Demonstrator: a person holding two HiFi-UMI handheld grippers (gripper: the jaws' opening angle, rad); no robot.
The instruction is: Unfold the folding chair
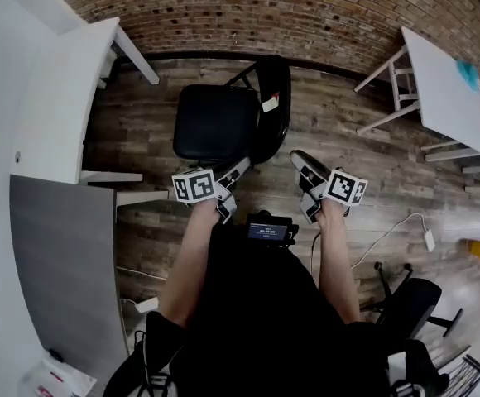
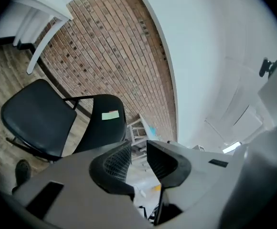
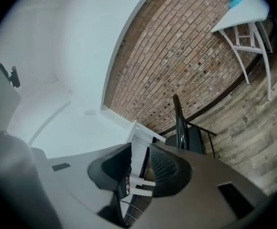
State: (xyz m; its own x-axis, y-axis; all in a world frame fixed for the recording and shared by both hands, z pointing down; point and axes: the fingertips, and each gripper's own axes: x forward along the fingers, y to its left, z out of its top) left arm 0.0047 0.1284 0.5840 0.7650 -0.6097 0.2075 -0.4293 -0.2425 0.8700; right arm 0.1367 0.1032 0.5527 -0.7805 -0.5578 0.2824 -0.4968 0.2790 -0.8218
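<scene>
The black folding chair (image 1: 217,122) stands opened out on the wooden floor, seat level and backrest (image 1: 273,102) upright on its right with a small label on it. My left gripper (image 1: 238,170) hovers just in front of the seat's near right corner, jaws slightly apart with nothing between them. My right gripper (image 1: 301,160) hangs to the right of the backrest, also empty and apart from the chair. In the left gripper view the chair (image 2: 38,118) lies ahead and left of the open gripper (image 2: 138,156). In the right gripper view the chair (image 3: 182,128) appears edge-on beyond the open gripper (image 3: 140,163).
A white table (image 1: 58,98) stands at the left, another white table (image 1: 447,89) at the right, and a brick wall (image 1: 290,15) lies behind. A black office chair base (image 1: 410,304), a cable with a white adapter (image 1: 428,239) and a yellow object (image 1: 478,248) lie at the lower right.
</scene>
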